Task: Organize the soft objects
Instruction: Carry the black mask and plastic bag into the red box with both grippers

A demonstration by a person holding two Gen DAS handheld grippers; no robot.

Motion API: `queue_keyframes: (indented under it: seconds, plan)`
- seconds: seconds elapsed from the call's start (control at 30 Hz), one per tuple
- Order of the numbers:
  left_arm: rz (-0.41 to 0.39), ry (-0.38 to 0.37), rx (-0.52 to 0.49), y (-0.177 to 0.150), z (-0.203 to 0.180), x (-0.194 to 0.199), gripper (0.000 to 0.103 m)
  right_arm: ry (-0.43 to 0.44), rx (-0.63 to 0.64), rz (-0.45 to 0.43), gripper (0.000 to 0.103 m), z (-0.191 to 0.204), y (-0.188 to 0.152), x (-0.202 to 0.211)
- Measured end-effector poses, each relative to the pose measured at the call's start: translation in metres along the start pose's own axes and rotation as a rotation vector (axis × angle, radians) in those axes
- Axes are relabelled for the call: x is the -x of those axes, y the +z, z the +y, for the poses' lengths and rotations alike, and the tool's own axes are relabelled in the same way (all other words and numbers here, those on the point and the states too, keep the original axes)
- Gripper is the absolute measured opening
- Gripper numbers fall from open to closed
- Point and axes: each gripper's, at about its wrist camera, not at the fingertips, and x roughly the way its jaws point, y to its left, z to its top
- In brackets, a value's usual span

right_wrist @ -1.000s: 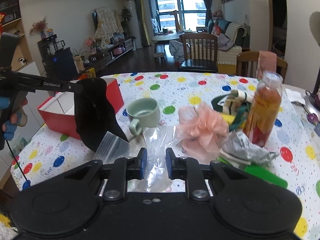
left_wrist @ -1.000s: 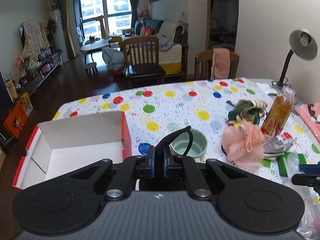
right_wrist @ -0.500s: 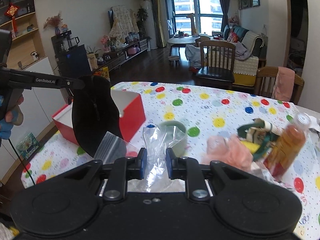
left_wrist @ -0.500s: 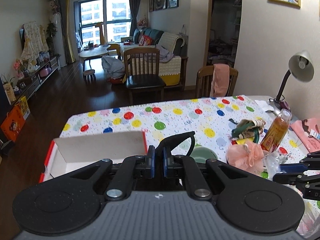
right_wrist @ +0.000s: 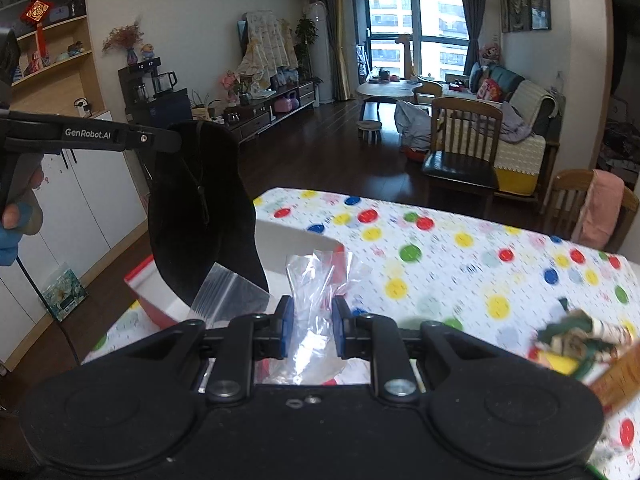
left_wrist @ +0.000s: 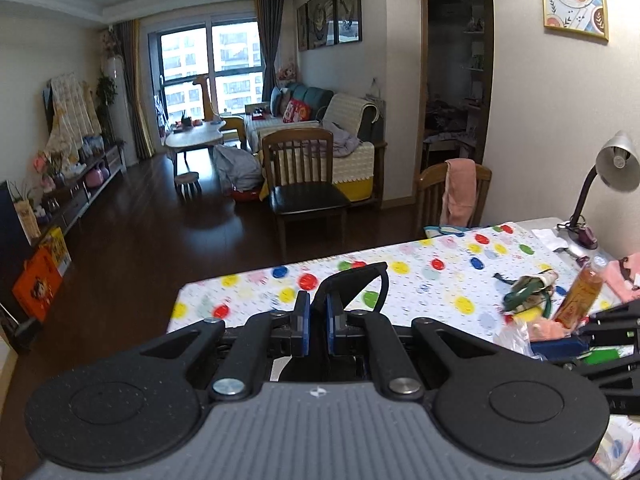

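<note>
My left gripper [left_wrist: 318,322] is shut on a black fabric piece [left_wrist: 352,280], whose strap loops up past the blue pads. In the right wrist view that black fabric piece [right_wrist: 200,208] hangs from the left gripper [right_wrist: 172,140] above the near corner of a red box [right_wrist: 148,300] with a white inside. My right gripper [right_wrist: 310,326] is shut on a crumpled clear plastic zip bag [right_wrist: 316,280]; the bag's zip edge lies against the fabric's lower tip. The right gripper [left_wrist: 538,346] shows at the right of the left wrist view, with the bag [left_wrist: 512,334] at its tip.
On the spotted tablecloth [left_wrist: 440,272] lie a green striped cloth [left_wrist: 528,292], a pink puff [left_wrist: 548,328], an orange bottle [left_wrist: 580,294] and a pink cloth [left_wrist: 624,276]. A desk lamp [left_wrist: 616,164] stands at the far right. Wooden chairs [left_wrist: 304,184] stand beyond the table.
Both grippers have risen and drawn back from the table, still holding the fabric and the bag. The cup and the box have dropped out of the left wrist view.
</note>
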Motion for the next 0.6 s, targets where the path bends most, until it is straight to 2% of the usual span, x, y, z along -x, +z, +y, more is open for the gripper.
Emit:
queue_keyframes:
  seconds: [0.27,0.6]
  plan:
    - [0.022,0.022,-0.036,0.004,0.045,-0.020,0.008,-0.009,0.012,0.034,0.019,0.030,0.038,-0.060]
    - [0.101,0.059,-0.019,-0.020,0.097,-0.071,0.008,-0.055,0.032,0.103,0.019,0.065,0.060,-0.147]
